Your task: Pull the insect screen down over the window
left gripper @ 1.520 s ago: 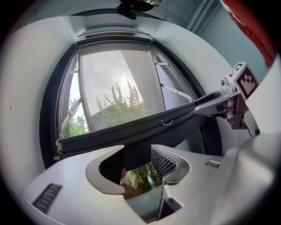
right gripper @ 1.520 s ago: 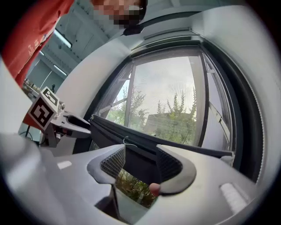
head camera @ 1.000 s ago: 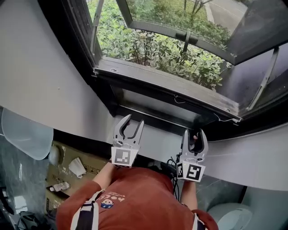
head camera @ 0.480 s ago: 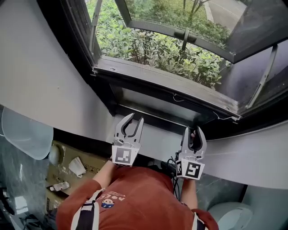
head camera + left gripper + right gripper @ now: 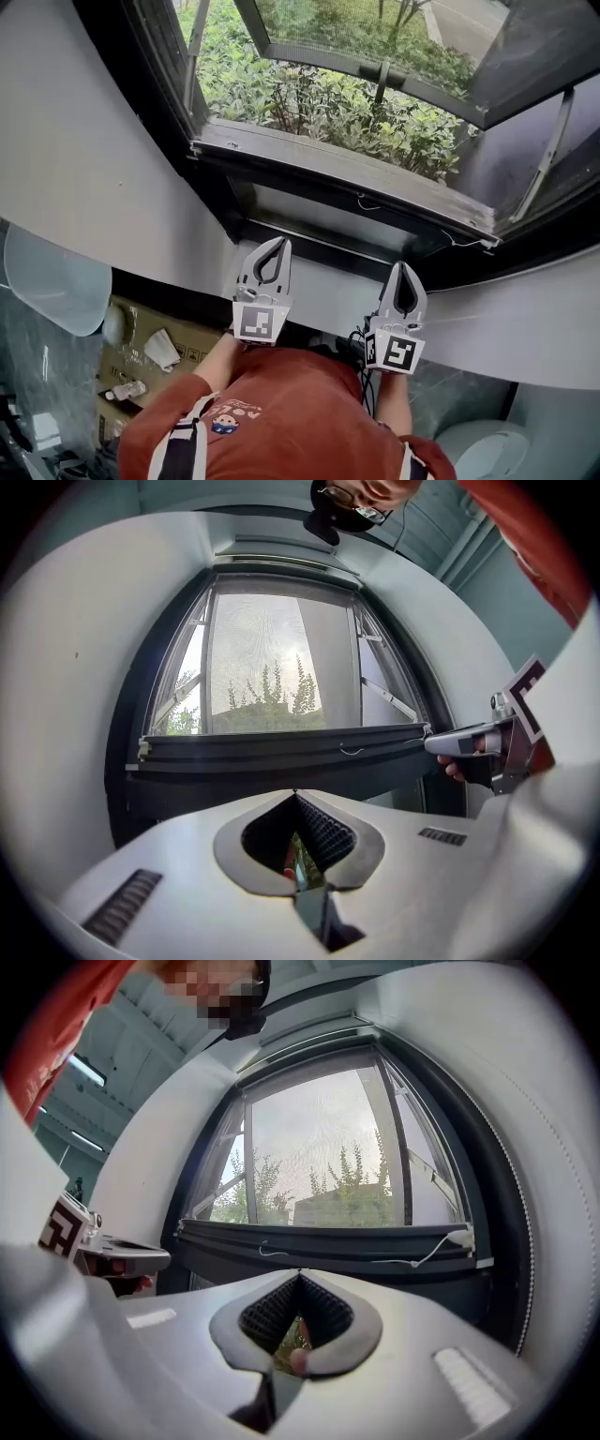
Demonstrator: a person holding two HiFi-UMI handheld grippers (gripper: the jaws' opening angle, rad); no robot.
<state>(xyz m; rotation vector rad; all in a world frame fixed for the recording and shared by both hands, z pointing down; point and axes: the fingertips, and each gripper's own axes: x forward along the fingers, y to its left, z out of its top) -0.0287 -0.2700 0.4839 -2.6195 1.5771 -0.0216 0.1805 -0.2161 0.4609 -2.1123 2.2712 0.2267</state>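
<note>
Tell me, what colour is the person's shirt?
The shirt is brick red, with a small cartoon print on it. It shows best in the head view.

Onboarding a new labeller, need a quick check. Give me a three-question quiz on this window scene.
1. True or false: the left grey two-jaw gripper grips the thin white cord.
2. What grows outside the black-framed window?
3. The right grey gripper has its jaws: A wide open; B shut, empty; C clamped on the frame.
Key: 1 false; 2 green leafy shrubs; 3 B.
</note>
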